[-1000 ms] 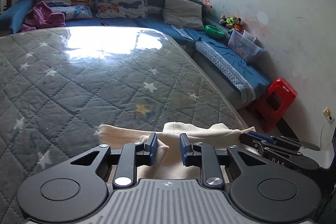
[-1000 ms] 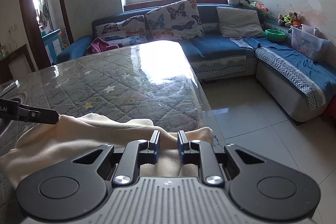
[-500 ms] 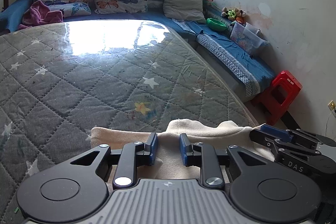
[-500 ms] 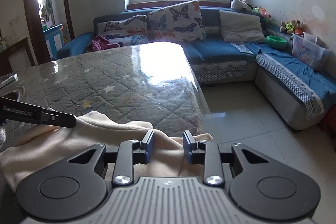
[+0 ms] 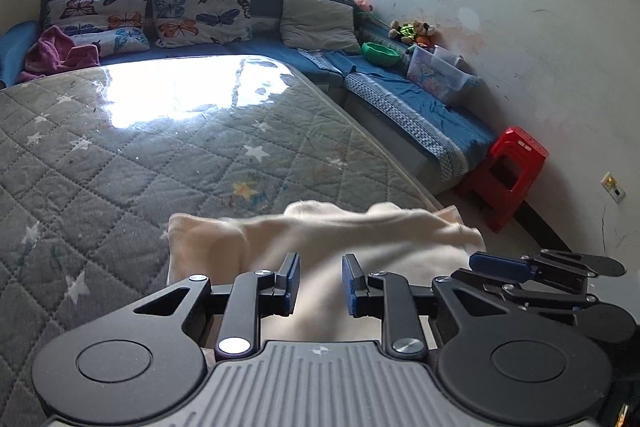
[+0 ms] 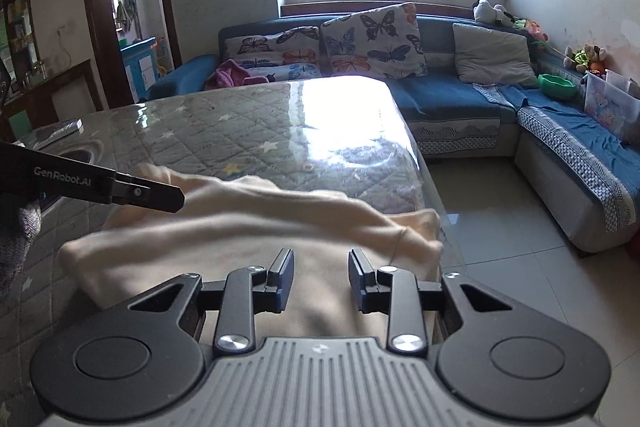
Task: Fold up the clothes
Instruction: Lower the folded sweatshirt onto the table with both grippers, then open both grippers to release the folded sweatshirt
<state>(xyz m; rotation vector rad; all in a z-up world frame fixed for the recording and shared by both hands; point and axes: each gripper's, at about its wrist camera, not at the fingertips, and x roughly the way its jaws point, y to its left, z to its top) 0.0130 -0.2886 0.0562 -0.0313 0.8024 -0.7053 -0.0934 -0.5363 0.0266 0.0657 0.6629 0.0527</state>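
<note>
Cream garment (image 5: 320, 239): lies crosswise at the near edge of the quilted table (image 5: 120, 167), its long axis running side to side, directly beneath both tools. Left gripper (image 5: 319, 285) and right gripper (image 6: 320, 279): side by side above the cloth, jaws parted, apparently gripping nothing. Change: right jaws were narrower a second ago; the far fold now looks looser and blurred.

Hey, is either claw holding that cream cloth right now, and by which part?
Right claw: nothing held, its jaws stand apart over the cream cloth. Left claw looks alike, but a loose pinch on the cloth cannot be ruled out.
</note>
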